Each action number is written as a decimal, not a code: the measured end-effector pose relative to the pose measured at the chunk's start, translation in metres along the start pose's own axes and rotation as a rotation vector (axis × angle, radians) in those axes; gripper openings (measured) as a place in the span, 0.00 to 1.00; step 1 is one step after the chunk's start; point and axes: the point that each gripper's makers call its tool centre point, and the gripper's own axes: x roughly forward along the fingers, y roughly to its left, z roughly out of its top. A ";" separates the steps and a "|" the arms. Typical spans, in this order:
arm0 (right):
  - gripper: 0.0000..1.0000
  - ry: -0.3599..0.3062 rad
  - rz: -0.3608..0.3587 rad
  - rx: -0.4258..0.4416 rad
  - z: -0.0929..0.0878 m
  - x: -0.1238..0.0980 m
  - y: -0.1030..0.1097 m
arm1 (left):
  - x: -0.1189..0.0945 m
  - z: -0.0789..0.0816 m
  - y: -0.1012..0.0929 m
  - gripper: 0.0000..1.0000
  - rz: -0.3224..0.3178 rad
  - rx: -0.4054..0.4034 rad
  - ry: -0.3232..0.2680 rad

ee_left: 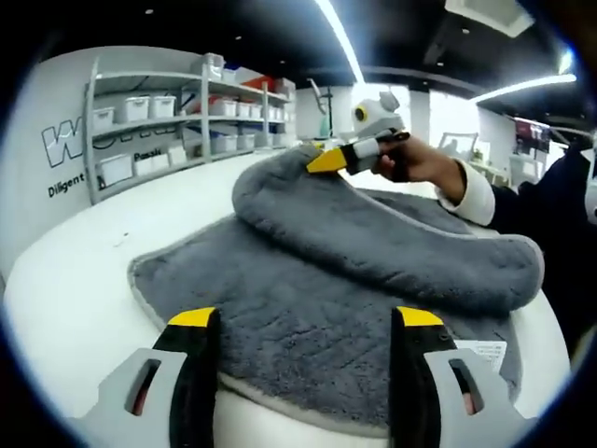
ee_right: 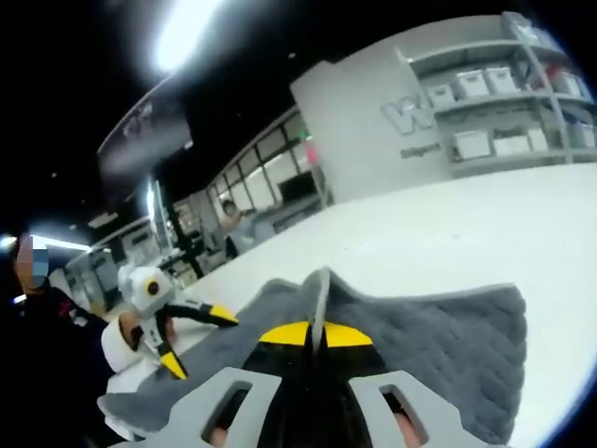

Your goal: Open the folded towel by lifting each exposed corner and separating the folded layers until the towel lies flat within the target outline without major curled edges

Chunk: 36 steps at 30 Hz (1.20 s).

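A grey towel (ee_left: pixel 326 280) lies on the round white table (ee_left: pixel 75 280), with its upper layer folded over toward the right. In the left gripper view, my right gripper (ee_left: pixel 328 161) holds the far corner of that layer lifted off the table, held by a hand. My left gripper (ee_left: pixel 306 322) stands open just above the towel's near edge, nothing between its fingers. In the right gripper view, my right gripper (ee_right: pixel 315 333) is shut on a pinched ridge of towel (ee_right: pixel 448 336). The left gripper (ee_right: pixel 198 341) shows open at the lower left there.
A white label (ee_left: pixel 480 353) sits at the towel's near right corner. Shelves with white bins (ee_left: pixel 187 112) stand behind the table against a wall with lettering. A person (ee_right: pixel 233 219) stands far off in the room. Bare tabletop (ee_right: pixel 448 233) extends around the towel.
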 end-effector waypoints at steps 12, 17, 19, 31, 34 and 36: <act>0.00 0.003 0.011 0.005 -0.003 -0.015 -0.001 | -0.002 -0.001 0.007 0.73 0.004 -0.010 0.001; 0.00 0.012 0.014 0.015 -0.005 -0.022 -0.005 | -0.005 -0.002 0.005 0.72 -0.003 -0.005 0.001; 0.00 0.010 0.018 0.028 -0.006 -0.024 -0.005 | -0.006 -0.003 0.003 0.71 -0.006 -0.003 0.000; 0.00 -0.011 0.005 0.064 -0.002 -0.039 -0.021 | -0.006 -0.005 -0.012 0.70 -0.017 0.002 -0.010; 0.00 -0.019 0.004 0.074 -0.002 -0.042 -0.025 | -0.007 -0.005 -0.014 0.70 -0.013 0.002 -0.009; 0.00 -0.023 0.002 0.084 -0.002 -0.044 -0.027 | -0.007 -0.006 -0.014 0.70 -0.013 0.001 -0.009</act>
